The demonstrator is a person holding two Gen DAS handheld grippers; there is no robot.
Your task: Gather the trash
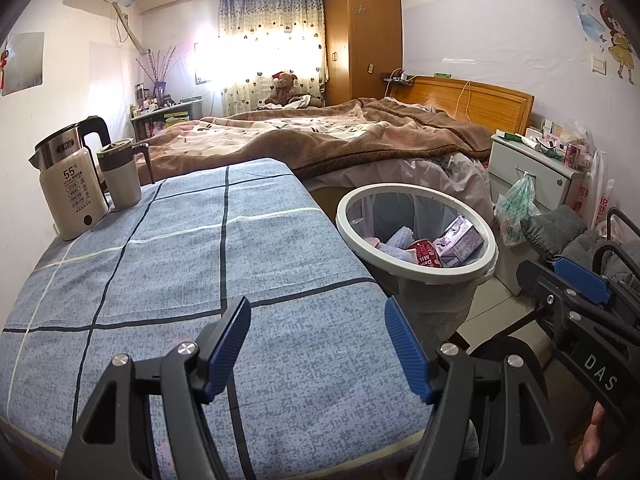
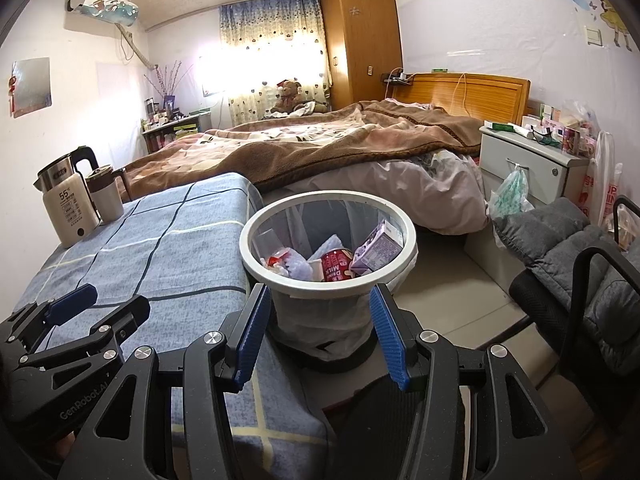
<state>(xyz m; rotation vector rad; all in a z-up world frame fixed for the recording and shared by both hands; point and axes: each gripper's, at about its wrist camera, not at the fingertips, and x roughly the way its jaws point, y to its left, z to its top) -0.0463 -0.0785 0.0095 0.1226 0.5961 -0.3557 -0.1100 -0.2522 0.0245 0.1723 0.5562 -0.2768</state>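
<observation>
A round bin with a white rim (image 1: 420,276) (image 2: 328,286) and a clear liner stands on the floor beside the table. Inside lie a purple carton (image 1: 460,242) (image 2: 378,250), a red milk cup (image 1: 426,258) (image 2: 335,267) and pale crumpled wrappers. My left gripper (image 1: 318,350) is open and empty above the blue checked tablecloth (image 1: 180,280), left of the bin. My right gripper (image 2: 322,334) is open and empty, held in front of the bin and below its rim. Each gripper shows at the edge of the other's view.
A white kettle (image 1: 70,188) and a beige mug (image 1: 120,176) stand at the table's far left corner. A bed with a brown blanket (image 1: 340,132) lies behind. A white nightstand (image 2: 532,168) and a grey padded chair (image 2: 592,264) stand to the right.
</observation>
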